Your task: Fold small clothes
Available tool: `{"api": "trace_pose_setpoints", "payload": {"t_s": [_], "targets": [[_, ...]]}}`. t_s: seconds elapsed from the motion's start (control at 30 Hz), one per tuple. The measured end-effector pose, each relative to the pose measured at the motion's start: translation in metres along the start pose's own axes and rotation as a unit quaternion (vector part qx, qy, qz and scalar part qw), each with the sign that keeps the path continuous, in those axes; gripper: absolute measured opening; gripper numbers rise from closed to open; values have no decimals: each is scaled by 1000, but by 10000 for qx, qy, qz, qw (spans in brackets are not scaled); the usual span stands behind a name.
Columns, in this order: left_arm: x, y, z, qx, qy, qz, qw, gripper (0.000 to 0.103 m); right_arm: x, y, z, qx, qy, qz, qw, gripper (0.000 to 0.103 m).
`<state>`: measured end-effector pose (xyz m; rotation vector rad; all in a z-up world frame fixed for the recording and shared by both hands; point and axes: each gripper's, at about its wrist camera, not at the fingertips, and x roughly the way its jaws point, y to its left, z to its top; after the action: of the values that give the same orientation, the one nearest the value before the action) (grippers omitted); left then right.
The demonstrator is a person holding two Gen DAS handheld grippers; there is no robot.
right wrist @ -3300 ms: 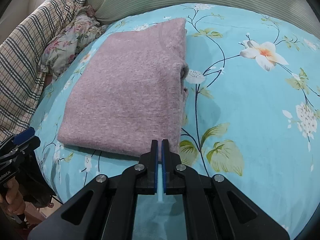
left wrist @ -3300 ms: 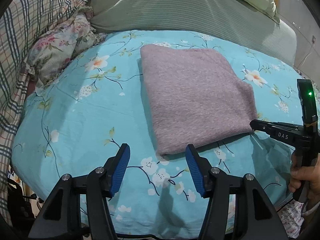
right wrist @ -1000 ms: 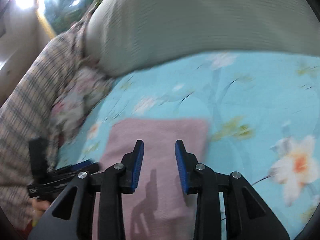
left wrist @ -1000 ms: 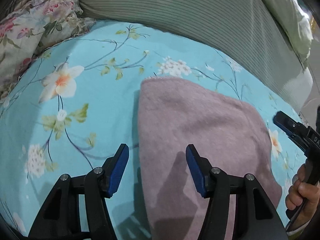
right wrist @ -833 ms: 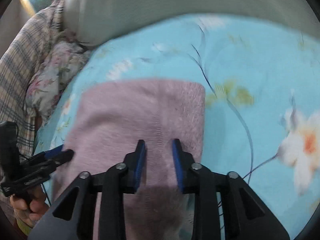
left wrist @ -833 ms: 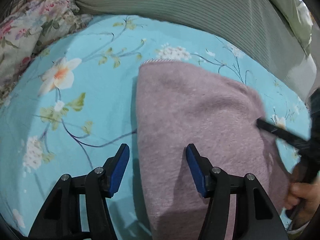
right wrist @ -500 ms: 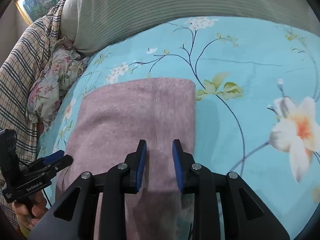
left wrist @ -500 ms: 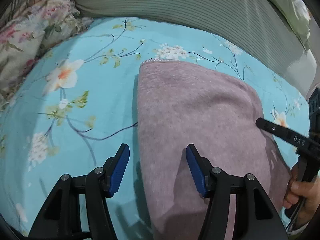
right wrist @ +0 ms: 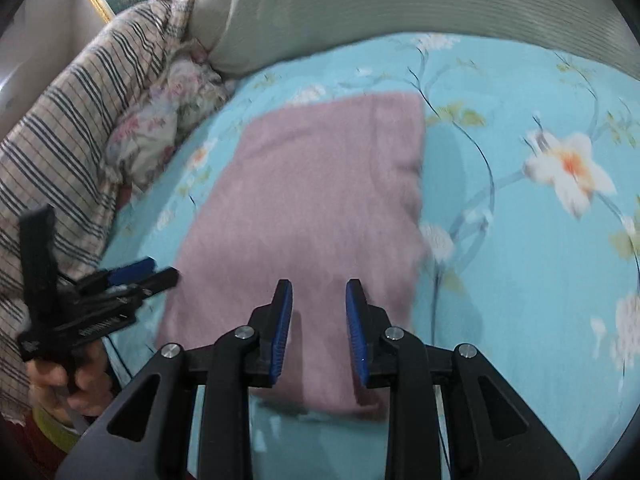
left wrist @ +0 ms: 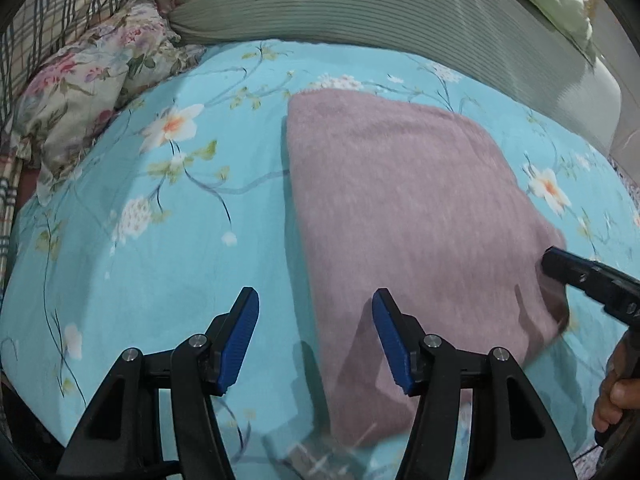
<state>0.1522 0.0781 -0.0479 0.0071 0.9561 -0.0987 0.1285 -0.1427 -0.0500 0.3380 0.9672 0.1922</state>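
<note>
A mauve knitted garment [left wrist: 408, 220] lies folded into a flat rectangle on the turquoise floral bedsheet [left wrist: 160, 248]. My left gripper [left wrist: 316, 320] is open and hovers over the garment's left edge near its front corner, with nothing between the pads. At the garment's right side, the tip of my right gripper [left wrist: 558, 264] shows in the left wrist view. In the right wrist view the garment [right wrist: 312, 200] fills the middle. My right gripper [right wrist: 318, 316] hangs above its near part, jaws a little apart and empty. My left gripper [right wrist: 160, 272] appears at the garment's left edge.
A green striped pillow [left wrist: 360, 12] runs along the back of the bed. A floral cushion [left wrist: 88, 88] and a plaid blanket [right wrist: 68, 152] crowd the left side. A hand [right wrist: 76, 384] holds the left gripper by the bed's near edge.
Both grippers have drawn back from the garment's far edge toward its near end, so more of the bed shows. The right jaws, shut three seconds ago, now stand apart.
</note>
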Motion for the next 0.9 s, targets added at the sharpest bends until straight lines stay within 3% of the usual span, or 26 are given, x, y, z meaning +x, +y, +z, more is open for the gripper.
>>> {"api": "trace_pose_setpoints", "payload": {"t_s": [0.3,0.43,0.67,0.9], "targets": [[-18,-7,-37,208,102,86,9997,61,-23,-6,-33,131,9,-64,9999,30],[-24,-5,-43,165,117,108,9997,64,-30,-2,-37,80,-67,-71,9999,37],[-39,-3,-54,187,16,250,9995,69,-37,10,-49,-21,-98,-19,9999,39],[-45,-5,-61,174,-19,70,9998,74,-45,8,-56,26,-174,-106,9998,46]]}}
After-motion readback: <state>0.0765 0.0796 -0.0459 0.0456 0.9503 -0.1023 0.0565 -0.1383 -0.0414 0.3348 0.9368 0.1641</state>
